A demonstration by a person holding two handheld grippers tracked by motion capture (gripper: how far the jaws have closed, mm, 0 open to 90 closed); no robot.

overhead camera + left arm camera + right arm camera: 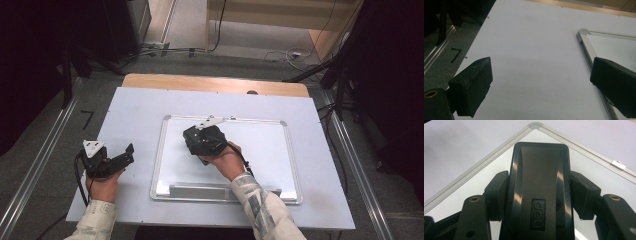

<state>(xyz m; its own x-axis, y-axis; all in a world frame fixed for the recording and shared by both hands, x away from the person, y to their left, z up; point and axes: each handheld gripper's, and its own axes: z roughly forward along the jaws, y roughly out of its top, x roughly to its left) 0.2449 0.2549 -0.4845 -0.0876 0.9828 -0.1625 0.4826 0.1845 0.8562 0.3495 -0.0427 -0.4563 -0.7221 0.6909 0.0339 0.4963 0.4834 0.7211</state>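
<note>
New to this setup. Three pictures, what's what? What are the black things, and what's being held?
No robot arm here: a person holds hand-held tongs in each hand at a table.

The high view looks down from above the person's side. The other two come from cameras riding on each of the tongs, looking along their black jaws.

On the grey table lies a whiteboard with a silver frame.

The right tongs are shut on a black whiteboard eraser, one jaw pressing each long side, near a corner of the board. In the high view they sit over the board's upper left part.

The left tongs are open with nothing between the jaws, resting over bare table left of the board.
</note>
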